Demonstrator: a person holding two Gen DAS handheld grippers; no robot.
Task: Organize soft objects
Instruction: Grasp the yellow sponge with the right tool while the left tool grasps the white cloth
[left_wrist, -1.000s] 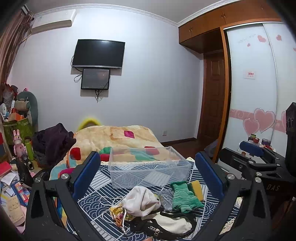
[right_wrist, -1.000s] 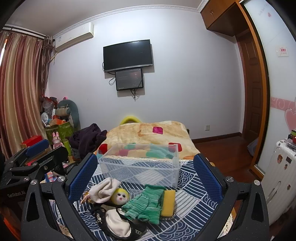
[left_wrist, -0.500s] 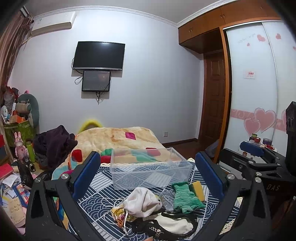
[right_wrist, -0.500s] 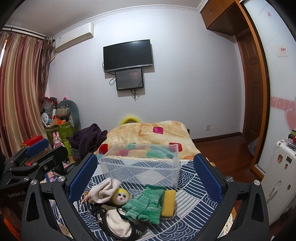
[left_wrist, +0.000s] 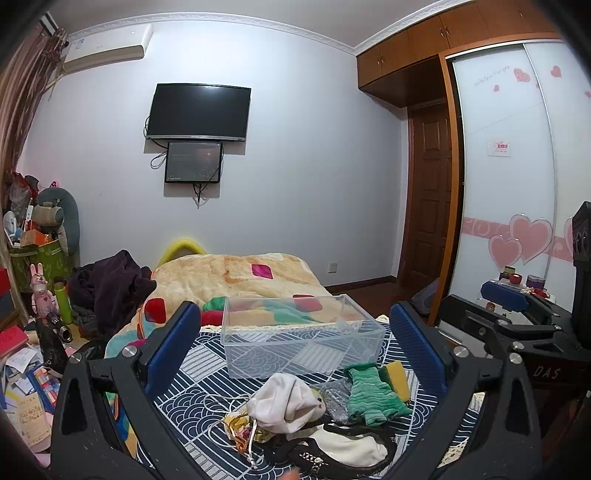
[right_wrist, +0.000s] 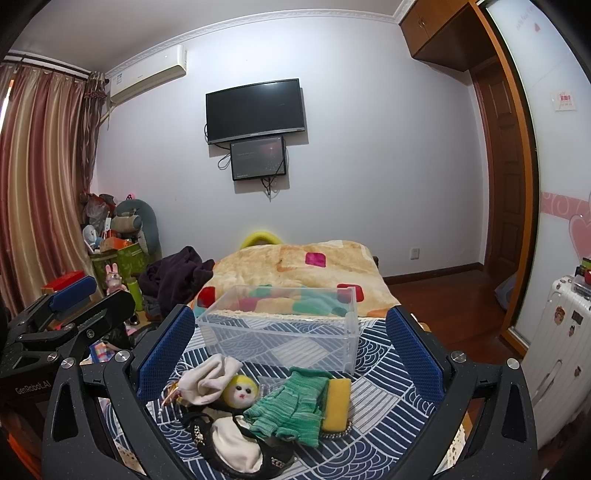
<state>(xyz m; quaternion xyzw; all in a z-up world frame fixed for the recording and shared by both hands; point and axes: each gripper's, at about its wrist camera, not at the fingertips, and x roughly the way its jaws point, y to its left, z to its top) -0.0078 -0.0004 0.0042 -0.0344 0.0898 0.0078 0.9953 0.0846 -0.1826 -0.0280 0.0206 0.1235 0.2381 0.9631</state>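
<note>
Green glove lies in the soft pile just before the clear bin, overlapping the sponge w/ chain strap nearby. Both grippers (left, right) hover w/ fingers spread, nothing held. Risk: a grab snags neighbours, or a nudge slides the bin.

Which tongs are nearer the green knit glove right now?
Right tongs, marginally: the green knit glove lies centred between its fingers. Left tongs sit further left, glove toward its right finger.
</note>
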